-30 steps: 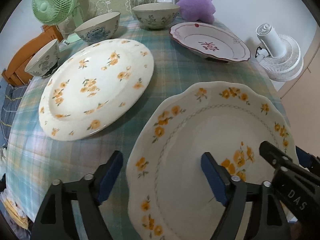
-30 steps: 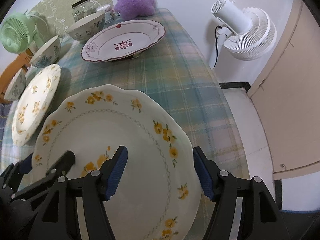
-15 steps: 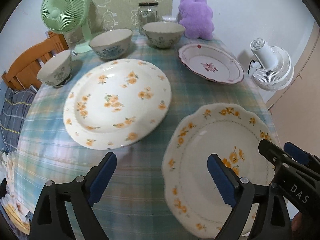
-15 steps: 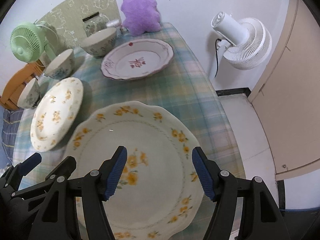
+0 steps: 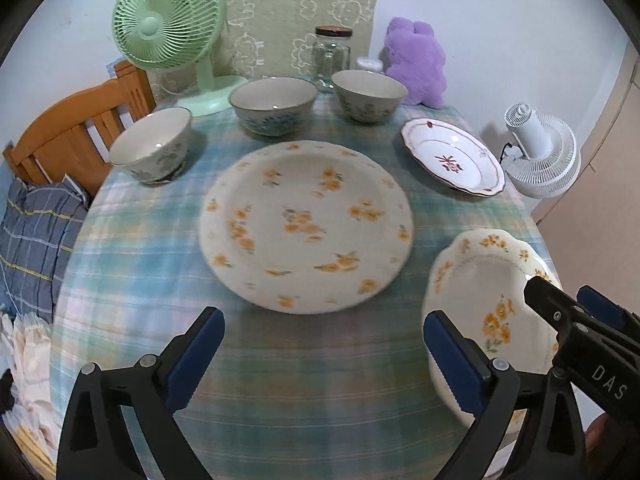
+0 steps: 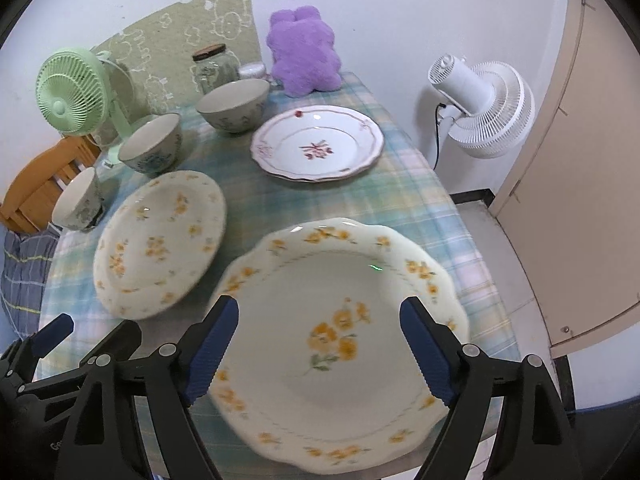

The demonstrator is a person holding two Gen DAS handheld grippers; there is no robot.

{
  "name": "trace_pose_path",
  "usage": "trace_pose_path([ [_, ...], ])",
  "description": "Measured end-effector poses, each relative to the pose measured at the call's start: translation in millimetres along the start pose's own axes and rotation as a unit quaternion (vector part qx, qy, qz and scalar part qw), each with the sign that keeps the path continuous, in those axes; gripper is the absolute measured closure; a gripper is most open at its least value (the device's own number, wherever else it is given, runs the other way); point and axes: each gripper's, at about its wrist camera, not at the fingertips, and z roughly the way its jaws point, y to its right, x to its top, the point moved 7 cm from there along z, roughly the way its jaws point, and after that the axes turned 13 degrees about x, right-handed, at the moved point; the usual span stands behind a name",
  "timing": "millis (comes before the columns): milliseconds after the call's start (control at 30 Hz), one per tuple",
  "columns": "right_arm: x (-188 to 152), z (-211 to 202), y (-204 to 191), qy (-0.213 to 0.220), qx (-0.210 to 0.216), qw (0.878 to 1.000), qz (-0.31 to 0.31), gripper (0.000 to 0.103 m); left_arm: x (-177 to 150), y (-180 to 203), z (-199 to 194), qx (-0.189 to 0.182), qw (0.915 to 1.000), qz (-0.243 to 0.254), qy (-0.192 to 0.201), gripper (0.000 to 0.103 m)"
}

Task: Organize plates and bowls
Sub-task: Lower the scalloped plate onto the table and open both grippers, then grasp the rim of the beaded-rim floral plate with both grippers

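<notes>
Both grippers have pulled back from the scalloped plate (image 6: 340,344), jaws wide, empty.

green fan (image 5: 168,16) | glass jar (image 5: 332,56) | purple plush (image 5: 416,64) | white fan (image 5: 540,152) | wooden chair (image 5: 76,128) | plaid tablecloth (image 5: 304,352)

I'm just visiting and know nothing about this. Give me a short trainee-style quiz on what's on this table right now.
1. How many bowls stand on the checked tablecloth?
2. True or false: the plates are stacked.
3. Which plate lies before the right tool: (a) red-flowered, (b) scalloped yellow-flowered?

Key:
1. Three: left bowl, middle bowl, right bowl.
2. False: the round yellow-flowered plate, red-flowered plate and scalloped yellow-flowered plate lie apart.
3. b.
</notes>
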Motion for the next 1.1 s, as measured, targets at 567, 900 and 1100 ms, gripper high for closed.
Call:
trace_pose_path([
  [567, -8.1, 18.3, -105.6, 0.016, 0.015, 1.0, -0.003, 0.018, 13.7, -72.6, 20.5, -0.009, 0.9991, 0.037, 0.018, 0.004],
  [900, 19.9, 49.3, -115.7, 0.01, 0.003, 1.0, -0.013, 0.018, 41.8, -73.7, 51.3, -0.001, 0.9997, 0.016, 0.02, 0.007],
  [1100, 38.6, 80.6, -107.1, 0.0, 0.015, 1.0, -0.013, 0.018, 57.9, -61.2, 76.3, 0.01, 0.9998, 0.004, 0.019, 0.011],
])
